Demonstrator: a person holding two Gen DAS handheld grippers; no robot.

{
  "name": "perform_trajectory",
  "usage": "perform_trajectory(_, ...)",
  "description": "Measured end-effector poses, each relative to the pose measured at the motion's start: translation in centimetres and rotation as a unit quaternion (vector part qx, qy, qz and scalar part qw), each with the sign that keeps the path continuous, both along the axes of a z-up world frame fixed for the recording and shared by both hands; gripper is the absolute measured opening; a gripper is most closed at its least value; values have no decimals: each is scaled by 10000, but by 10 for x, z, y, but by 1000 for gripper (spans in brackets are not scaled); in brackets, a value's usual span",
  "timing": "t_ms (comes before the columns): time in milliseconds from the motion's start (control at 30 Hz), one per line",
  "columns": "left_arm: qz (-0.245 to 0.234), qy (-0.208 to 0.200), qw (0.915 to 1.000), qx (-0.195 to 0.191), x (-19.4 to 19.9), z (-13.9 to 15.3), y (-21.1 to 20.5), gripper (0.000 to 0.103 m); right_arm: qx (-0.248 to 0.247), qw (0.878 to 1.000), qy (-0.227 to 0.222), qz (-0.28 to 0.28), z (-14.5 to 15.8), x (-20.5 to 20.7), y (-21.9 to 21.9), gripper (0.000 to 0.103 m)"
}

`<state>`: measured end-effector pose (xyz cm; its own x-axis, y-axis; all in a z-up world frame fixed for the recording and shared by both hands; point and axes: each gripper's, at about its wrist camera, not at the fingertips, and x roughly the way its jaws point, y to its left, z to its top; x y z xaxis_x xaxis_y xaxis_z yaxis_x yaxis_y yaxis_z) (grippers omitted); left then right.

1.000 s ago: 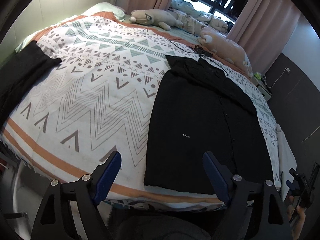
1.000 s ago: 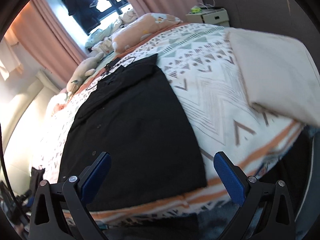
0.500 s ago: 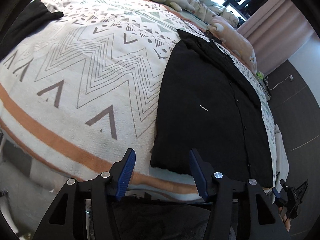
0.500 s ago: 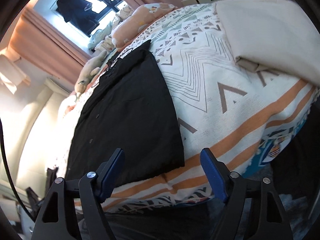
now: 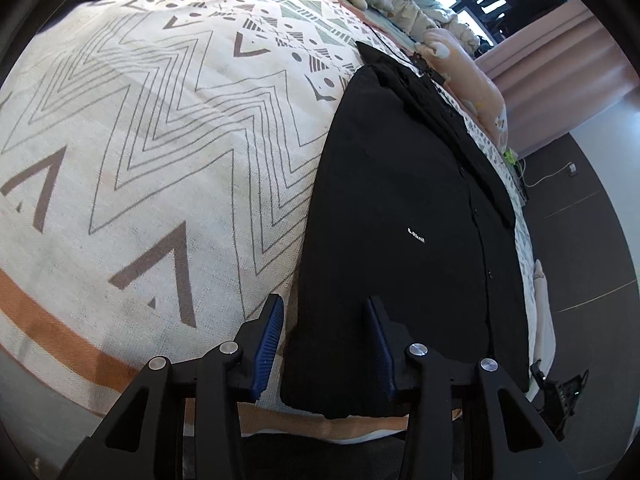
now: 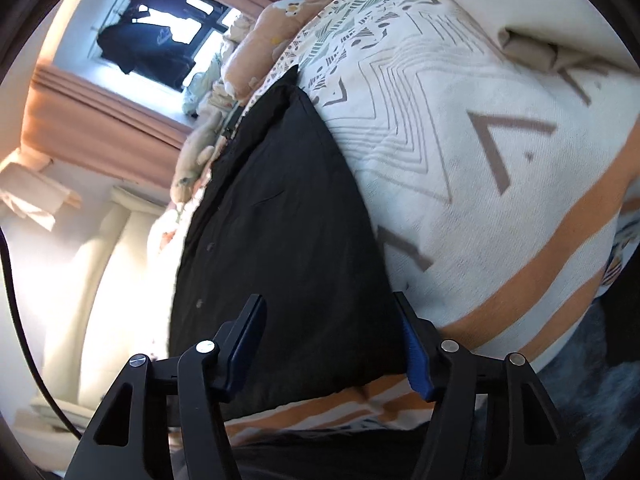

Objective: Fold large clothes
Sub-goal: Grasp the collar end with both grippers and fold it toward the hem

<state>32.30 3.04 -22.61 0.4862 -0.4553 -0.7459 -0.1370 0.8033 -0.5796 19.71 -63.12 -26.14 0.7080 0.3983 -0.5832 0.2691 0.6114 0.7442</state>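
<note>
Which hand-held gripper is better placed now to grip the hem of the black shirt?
Probably both: the left hand-held gripper and the right hand-held gripper each stand open astride one hem corner of the black shirt.

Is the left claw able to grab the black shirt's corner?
Probably yes. The left claw is open, its fingers either side of the shirt corner at the bed edge, with nothing in between.

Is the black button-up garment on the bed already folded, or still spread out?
Mostly spread: the black button-up garment lies flat along the patterned bedspread, though one sleeve appears folded inward.
</note>
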Motion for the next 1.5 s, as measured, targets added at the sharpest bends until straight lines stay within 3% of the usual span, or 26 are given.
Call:
perform_trajectory(33,-10,31,10000,-83,-2,0,0,37,145,9999,-30,-7,-3,-2,2,61)
perform_trajectory(67,-22,64,9999,-117,-4,-1,0,30,250,9997,-27,9,-6,-2,3,46)
perform_trajectory(100,-7,101,9998,-145,-6,-2,1,18,313,9995,-4,27,-9,-2,2,15)
perform_trajectory(200,201,-57,9983,-539,-22,4,13,14,205,9996,-154,-97,-4,-10,5,9)
perform_trajectory(300,188,-288,9988,-351,-36,22,12,13,-245,9992,-331,-20,25,-15,16,8)
perform_trajectory(633,395,-868,9946,-407,-106,82,37,12,-461,9950,-885,98,96,-59,35,7)
perform_trajectory(733,507,-982,9929,-435,-131,95,45,12,-215,9938,-1081,165,108,-77,37,8)
perform_trajectory(1067,594,-1314,9891,-306,-202,135,52,12,-502,9894,-1341,243,143,-134,57,7)
perform_trajectory(1500,811,-1858,9786,-352,-253,181,65,12,-494,9814,-1813,390,188,-184,72,7)
